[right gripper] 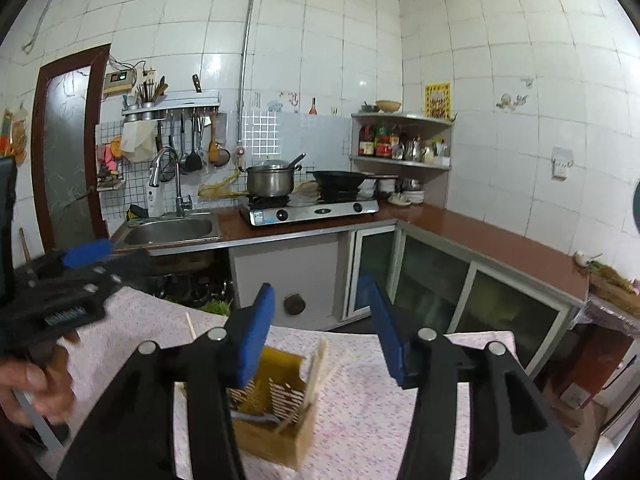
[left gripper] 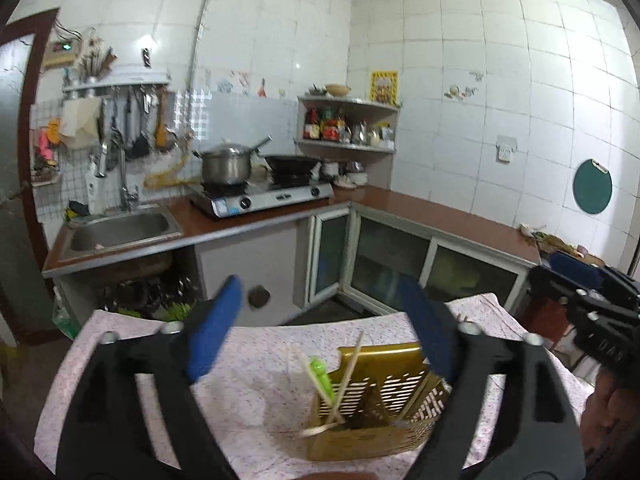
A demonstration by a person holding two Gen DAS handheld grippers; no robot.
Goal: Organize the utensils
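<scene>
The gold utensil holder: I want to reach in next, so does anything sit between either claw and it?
Nothing visible does. The gold utensil holder stands on the patterned cloth, chopsticks inside, below the open left claw. The right claw is open above it too, empty.

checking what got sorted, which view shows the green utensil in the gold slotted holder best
The left wrist view: the green utensil stands clear among the chopsticks in the gold slotted holder. The right wrist view shows the holder, but no green is discernible.
</scene>
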